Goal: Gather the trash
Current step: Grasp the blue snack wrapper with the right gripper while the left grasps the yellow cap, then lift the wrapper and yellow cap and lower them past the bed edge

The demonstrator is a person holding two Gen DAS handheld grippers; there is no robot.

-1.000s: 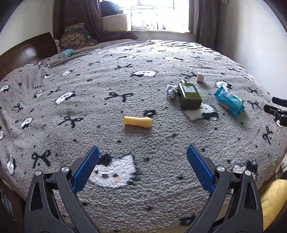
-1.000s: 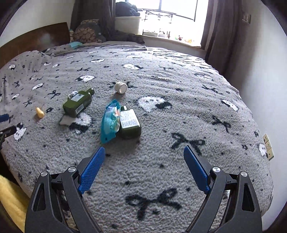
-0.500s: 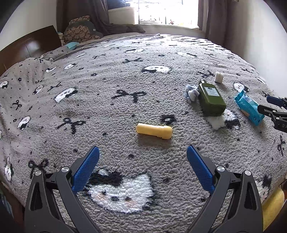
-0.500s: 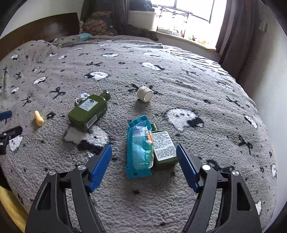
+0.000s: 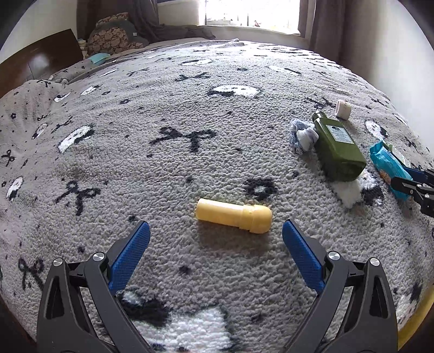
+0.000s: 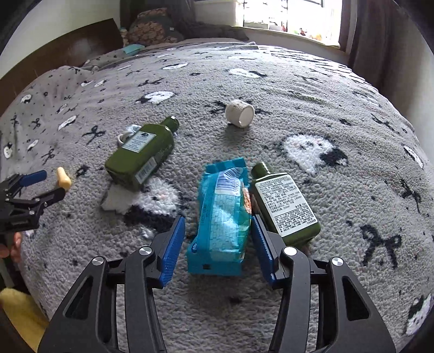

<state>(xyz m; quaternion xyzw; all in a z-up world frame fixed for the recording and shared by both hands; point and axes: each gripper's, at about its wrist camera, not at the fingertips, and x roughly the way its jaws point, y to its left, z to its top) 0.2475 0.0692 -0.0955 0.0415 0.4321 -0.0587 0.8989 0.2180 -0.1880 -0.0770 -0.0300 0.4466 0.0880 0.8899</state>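
Note:
A yellow plastic tube (image 5: 234, 215) lies on the grey blanket (image 5: 162, 168), just ahead of my left gripper (image 5: 215, 230), which is open and empty. A blue snack wrapper (image 6: 223, 214) lies between the open fingers of my right gripper (image 6: 218, 225), apart from both pads. A small green bottle (image 6: 284, 203) lies right beside the wrapper, touching the right finger. A larger green bottle (image 6: 142, 156) lies further left, with a crumpled tissue (image 5: 303, 135) next to it. A white cap (image 6: 240, 113) lies behind.
The bed's blanket is patterned with bows and cats. A dark wooden headboard (image 5: 35, 65) and pillows (image 5: 114, 38) are at the far left; a window (image 5: 252, 12) with curtains is beyond. Something yellow (image 6: 19, 309) lies below the bed's near edge.
Both grippers have moved forward and down. The left has closed in on the yellow tube. The right has narrowed and now has its fingers on either side of the blue wrapper.

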